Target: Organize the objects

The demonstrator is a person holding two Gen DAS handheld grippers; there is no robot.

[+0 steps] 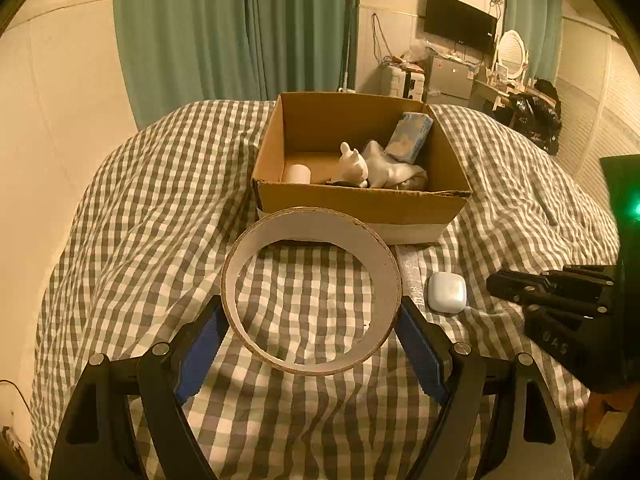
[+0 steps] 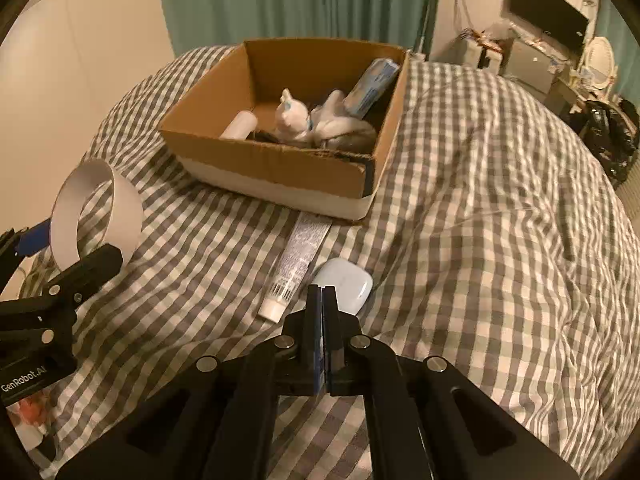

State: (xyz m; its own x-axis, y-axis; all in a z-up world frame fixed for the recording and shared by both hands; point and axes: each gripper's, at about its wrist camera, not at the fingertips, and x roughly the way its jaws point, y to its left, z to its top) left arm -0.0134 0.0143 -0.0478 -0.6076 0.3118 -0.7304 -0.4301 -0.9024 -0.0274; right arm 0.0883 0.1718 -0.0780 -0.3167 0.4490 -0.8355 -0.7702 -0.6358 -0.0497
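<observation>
1. The left hand-held gripper point(image 1: 311, 344) is clamped on a tape roll point(image 1: 311, 292), its blue pads point(image 1: 200, 356) pressing the ring's outer wall from both sides. The roll hangs above the checked bed cover point(image 1: 140, 208), just near of the cardboard box point(image 1: 360, 204).
2. The right hand-held gripper point(image 2: 322, 292) has its fingers together with nothing between them. It hovers over a white earbud case point(image 2: 344, 280), which lies on the bed beside a tube point(image 2: 298, 258).
3. The box already holds a white figurine point(image 2: 294, 120), a small white cylinder point(image 2: 240, 126) and a blue packet point(image 2: 372, 86), so free floor remains mainly at its left.
4. Risk: the ring is thin and hollow. Squeezed hard, it could buckle or pop sideways out of the pads.
5. Risk: carried too low, the roll could catch the near wall of the box and shove it along the soft cover.
6. Risk: released to the right, it may knock the figurine over.
7. Risk: closed fingers cannot take the case; pressing down would sink it into the bedding.
</observation>
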